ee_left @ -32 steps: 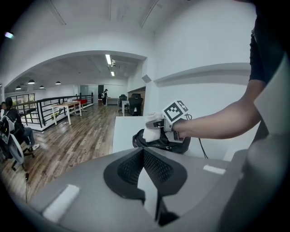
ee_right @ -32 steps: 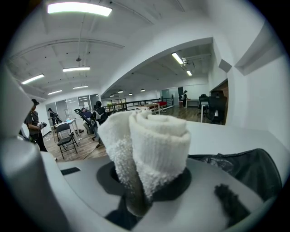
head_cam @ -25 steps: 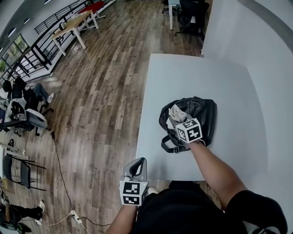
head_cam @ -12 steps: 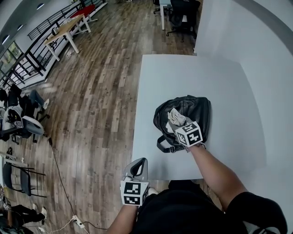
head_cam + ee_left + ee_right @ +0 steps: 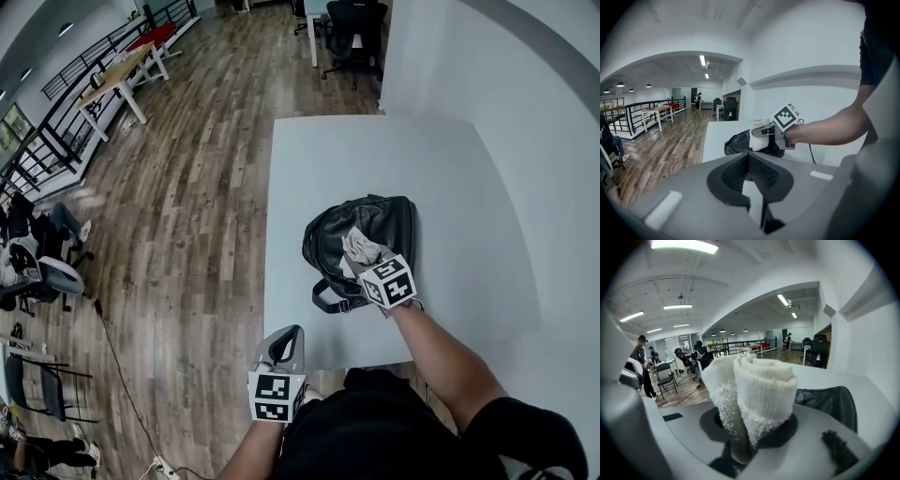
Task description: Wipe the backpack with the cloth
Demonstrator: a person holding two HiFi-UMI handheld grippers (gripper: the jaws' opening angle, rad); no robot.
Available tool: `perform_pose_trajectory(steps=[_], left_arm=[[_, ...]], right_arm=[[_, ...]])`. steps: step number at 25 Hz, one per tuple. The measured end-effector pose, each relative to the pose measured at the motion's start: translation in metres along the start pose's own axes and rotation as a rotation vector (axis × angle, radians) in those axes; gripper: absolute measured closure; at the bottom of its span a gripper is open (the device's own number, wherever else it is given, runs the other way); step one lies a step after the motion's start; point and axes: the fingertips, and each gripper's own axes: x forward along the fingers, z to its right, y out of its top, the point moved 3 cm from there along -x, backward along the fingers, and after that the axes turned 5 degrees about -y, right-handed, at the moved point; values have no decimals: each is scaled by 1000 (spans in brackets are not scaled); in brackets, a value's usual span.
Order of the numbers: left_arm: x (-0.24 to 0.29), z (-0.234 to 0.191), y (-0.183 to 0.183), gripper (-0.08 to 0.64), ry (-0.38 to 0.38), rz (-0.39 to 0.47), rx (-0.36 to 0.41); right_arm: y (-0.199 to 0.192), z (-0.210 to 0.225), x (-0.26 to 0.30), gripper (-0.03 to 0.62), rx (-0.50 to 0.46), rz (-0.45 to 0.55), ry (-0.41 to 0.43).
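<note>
A black backpack (image 5: 375, 220) lies flat on the white table (image 5: 450, 169), its strap (image 5: 328, 302) curling toward the near edge. My right gripper (image 5: 364, 258) is shut on a rolled white cloth (image 5: 359, 246) and presses it on the backpack's near-middle top. In the right gripper view the cloth (image 5: 757, 390) fills the jaws, with the backpack (image 5: 829, 404) just beyond. My left gripper (image 5: 281, 345) hangs off the table's near left corner, shut and holding nothing. The left gripper view shows the backpack (image 5: 738, 143) and the cloth (image 5: 758, 136) from the side.
A white wall (image 5: 525, 94) runs along the table's right side. Wooden floor (image 5: 187, 206) spreads out to the left. Office chairs (image 5: 352, 28) stand beyond the far edge. People and chairs (image 5: 37, 253) sit far to the left.
My right gripper has dragged the cloth across the backpack's top, toward me and a little to the right. The left gripper has stayed put.
</note>
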Motion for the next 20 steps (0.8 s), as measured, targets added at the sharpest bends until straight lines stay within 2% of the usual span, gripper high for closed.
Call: perform_pose_trajectory(steps=[11, 20], left_arm=[[6, 20, -3, 554, -83, 2, 42], [4, 28, -2, 554, -113, 5, 57]], right_arm=[[-2, 14, -39, 503, -7, 13, -58], [1, 27, -69, 503, -20, 35, -117]])
